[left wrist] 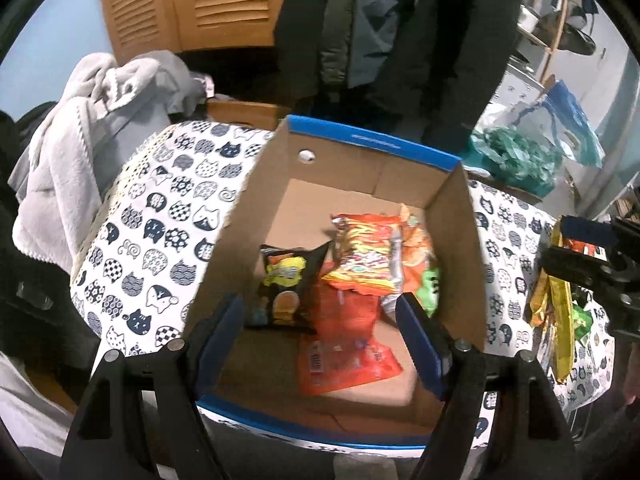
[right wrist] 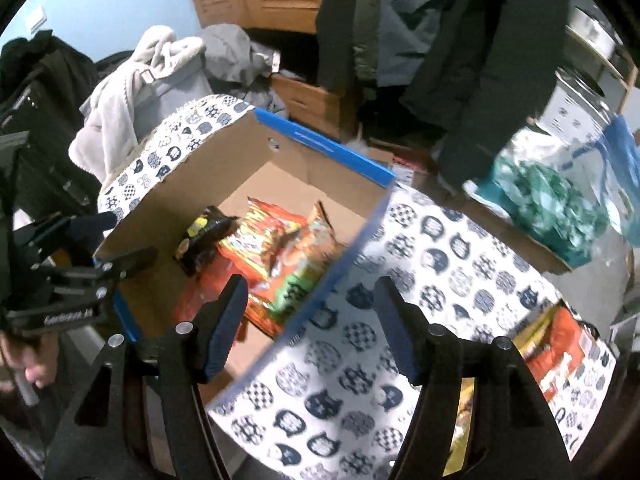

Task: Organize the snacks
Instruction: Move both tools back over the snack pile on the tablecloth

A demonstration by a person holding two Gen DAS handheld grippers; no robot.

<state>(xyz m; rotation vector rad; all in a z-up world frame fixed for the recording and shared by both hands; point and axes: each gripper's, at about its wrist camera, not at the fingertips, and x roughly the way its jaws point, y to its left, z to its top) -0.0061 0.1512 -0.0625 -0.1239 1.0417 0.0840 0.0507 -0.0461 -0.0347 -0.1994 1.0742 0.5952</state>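
Note:
A cardboard box (left wrist: 460,248) with a blue rim stands on the cat-print tablecloth (left wrist: 160,240). Inside lie a black chip bag (left wrist: 286,284), an orange-yellow packet (left wrist: 368,260), a red packet (left wrist: 348,344) and a green packet (left wrist: 428,288). My left gripper (left wrist: 320,320) hangs open over the box's near half, with nothing pressed between its pads. My right gripper (right wrist: 312,320) is open and empty above the box's right wall (right wrist: 340,276) and the cloth. Loose snacks lie to the right of the box: gold packets (left wrist: 556,308) and a red-orange packet (right wrist: 556,356).
A grey blanket (left wrist: 80,128) is heaped past the table's left end. Dark coats (left wrist: 400,32) hang behind the box, in front of louvred wooden doors (left wrist: 200,4). A bag of teal stuff (right wrist: 552,208) sits at the back right. A hand (right wrist: 24,364) holds the left gripper.

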